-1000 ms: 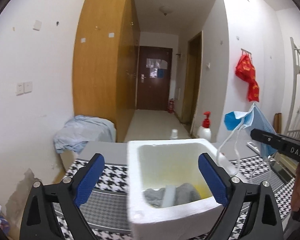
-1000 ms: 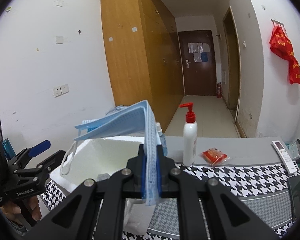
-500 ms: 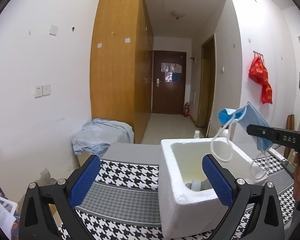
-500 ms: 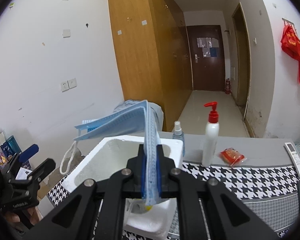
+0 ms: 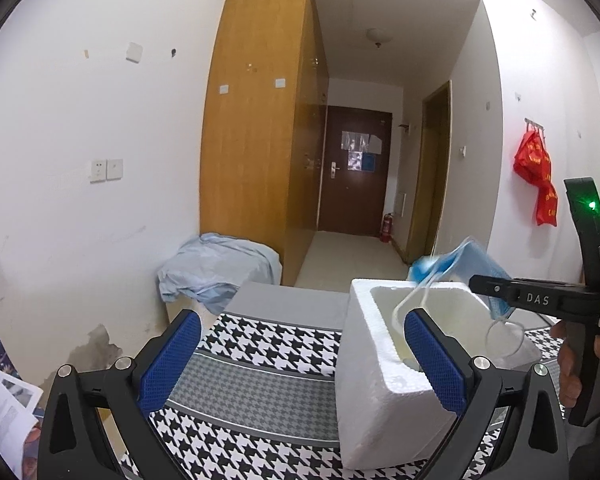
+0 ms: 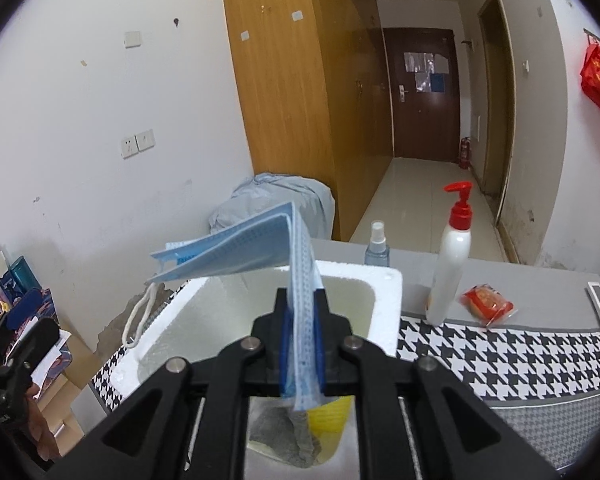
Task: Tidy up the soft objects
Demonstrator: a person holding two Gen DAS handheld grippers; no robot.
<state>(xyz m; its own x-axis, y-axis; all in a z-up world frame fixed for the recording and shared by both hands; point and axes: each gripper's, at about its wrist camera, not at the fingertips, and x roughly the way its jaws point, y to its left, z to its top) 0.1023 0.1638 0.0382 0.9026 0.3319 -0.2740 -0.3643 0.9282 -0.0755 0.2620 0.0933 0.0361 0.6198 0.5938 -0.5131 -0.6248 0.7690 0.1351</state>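
a table (image 6: 500,272) carries a woven cloth (image 5: 268,344) in black-and-white houndstooth with finer grey bands, its smooth grey top bare along the far edge. on the cloth sits a white foam box (image 6: 388,300), thick-walled, grainy, with rounded inner corners and a yellowish floor; in the left wrist view it stands at the right (image 5: 376,392).

the right gripper (image 6: 302,340) hangs over the near end of the box, its black arms bolted with round silver screws. between its blue pads is a blue face mask (image 6: 300,308), a pleated, dimpled non-woven sheet folded over at the top so one flap juts left over the box's left rim; a white cord ear loop (image 6: 140,316) dangles from that flap outside the left wall. the jaws are opening, the gap narrow and the mask between them; whether the pads press it i cannot tell. below, inside the box, lie a crumpled grey knit cloth (image 6: 280,436) and a yellow piece (image 6: 332,416).

the left gripper (image 5: 300,356) stands spread wide and empty, its ribbed blue pads near the box's left wall.

far right on the table: a white pump bottle (image 6: 452,264) with red head, a small clear spray bottle (image 6: 378,248), a crinkly red packet (image 6: 486,300).
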